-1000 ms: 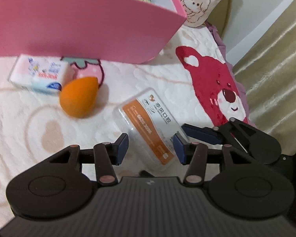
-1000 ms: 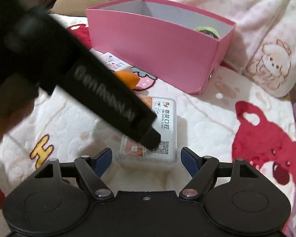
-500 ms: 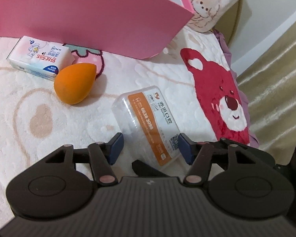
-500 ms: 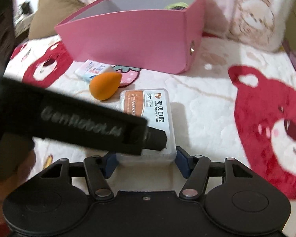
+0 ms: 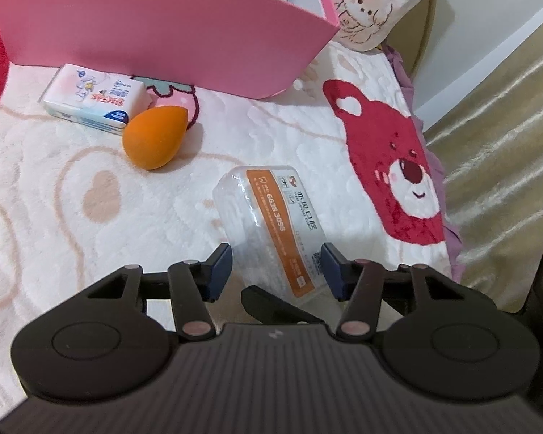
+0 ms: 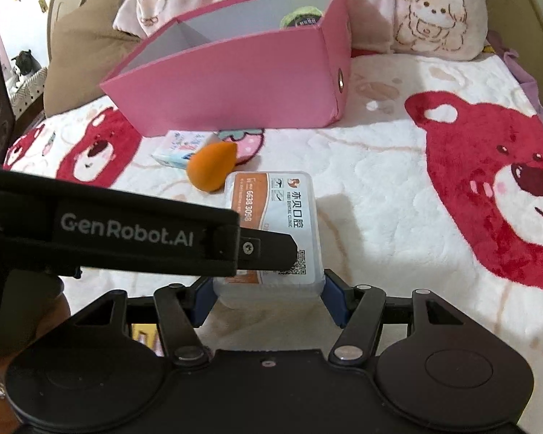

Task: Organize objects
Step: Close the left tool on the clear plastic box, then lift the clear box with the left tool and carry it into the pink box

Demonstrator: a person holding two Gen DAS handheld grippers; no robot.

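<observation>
Right wrist: left gripper (image 6: 268, 249) hides clear box's (image 6: 275, 217) label corner.

White plush blanket (image 6: 373, 166) with red bears, cartoon-print pillow (image 6: 430, 11), beige curtain (image 5: 506, 137) beside it.

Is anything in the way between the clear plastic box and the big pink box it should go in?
Nothing blocks the straight way. The clear plastic box sits between the right gripper pads. The orange sponge and tissue pack lie off to the left, in front of the pink box. Its near wall must be cleared from above.
</observation>
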